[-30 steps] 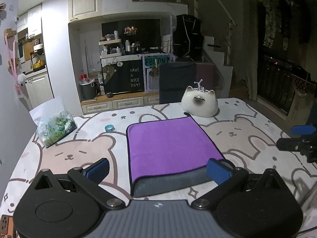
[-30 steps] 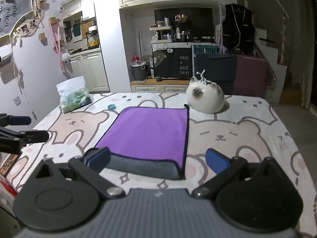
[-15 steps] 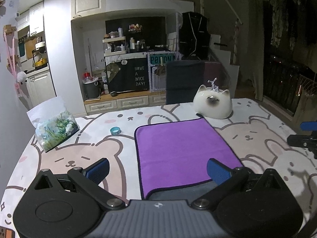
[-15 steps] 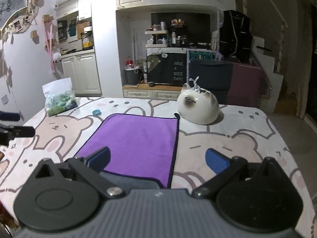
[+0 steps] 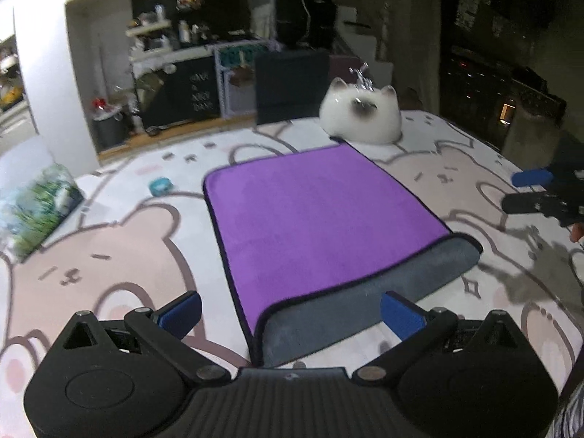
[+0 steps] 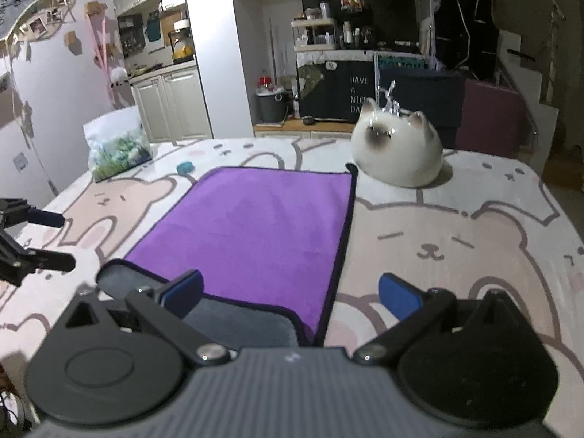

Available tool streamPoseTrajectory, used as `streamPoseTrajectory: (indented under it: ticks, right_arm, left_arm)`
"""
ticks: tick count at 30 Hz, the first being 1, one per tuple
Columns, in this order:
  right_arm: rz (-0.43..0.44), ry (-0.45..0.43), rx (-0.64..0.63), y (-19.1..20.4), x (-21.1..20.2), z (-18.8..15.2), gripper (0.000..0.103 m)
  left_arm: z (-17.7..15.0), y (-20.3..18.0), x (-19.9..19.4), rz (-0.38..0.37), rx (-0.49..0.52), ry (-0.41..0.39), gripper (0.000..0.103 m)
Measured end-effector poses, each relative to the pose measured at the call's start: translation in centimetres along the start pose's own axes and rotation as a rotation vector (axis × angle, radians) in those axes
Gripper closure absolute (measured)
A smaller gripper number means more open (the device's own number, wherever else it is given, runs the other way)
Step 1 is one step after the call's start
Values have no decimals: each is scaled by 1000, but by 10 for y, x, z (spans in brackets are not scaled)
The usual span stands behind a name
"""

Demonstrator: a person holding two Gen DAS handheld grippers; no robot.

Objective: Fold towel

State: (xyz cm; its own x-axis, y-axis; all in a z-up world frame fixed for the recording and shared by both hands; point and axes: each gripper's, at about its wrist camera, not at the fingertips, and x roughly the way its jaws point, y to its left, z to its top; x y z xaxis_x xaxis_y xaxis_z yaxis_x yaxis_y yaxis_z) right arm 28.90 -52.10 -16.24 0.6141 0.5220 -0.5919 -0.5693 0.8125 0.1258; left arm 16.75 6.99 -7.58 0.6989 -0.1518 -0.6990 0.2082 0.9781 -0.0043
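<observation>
The desk (image 5: 109,255) is covered edge to edge by a pale cloth printed with pink and tan bears. The purple towel (image 5: 314,215) lies flat in the middle of it, already folded over so that a grey underside shows as a band along the near edge (image 6: 237,321), with dark piping round the border. Its far right corner sits just beside a white cat-shaped ornament (image 6: 398,153) that stands near the desk's far edge. Toward the far left corner leans a clear bag with green contents (image 6: 118,149), and between that bag and the towel rests a small teal cap (image 5: 160,186).

The left tongs (image 5: 290,314) hang over the towel's near left corner, blue pads spread wide, nothing between them; the grey band lies below the gap. The right tongs (image 6: 290,294) hang over the near right corner, likewise spread wide and holding nothing, the left pad above the grey band and the right pad above bare cloth. Each pair shows at the edge of the other's view, low over the desk beside the towel.
</observation>
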Motion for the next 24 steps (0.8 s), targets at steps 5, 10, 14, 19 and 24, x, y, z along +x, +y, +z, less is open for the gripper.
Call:
streamPoseTrajectory:
  ticks: [5,10,14,19,24]
  right_arm:
    - [39,69,-21,-8,20,1,0]
    - [100,166,-64,-14,40,2,22]
    - [149,235,-88,-14,50,1,39]
    - [194,298,3,-23,57,5,54]
    - [225,336,12,-25,60,4,62]
  left_arm:
    - [-2,9,15,-51,-2,59,17]
    - [1,24,32,-93,-66,134,44]
    - [2,36,44,-105,-123,177,55]
    - [3,47,54,-109,-170,222,65]
    - [0,50,63,-130,-189,264,75]
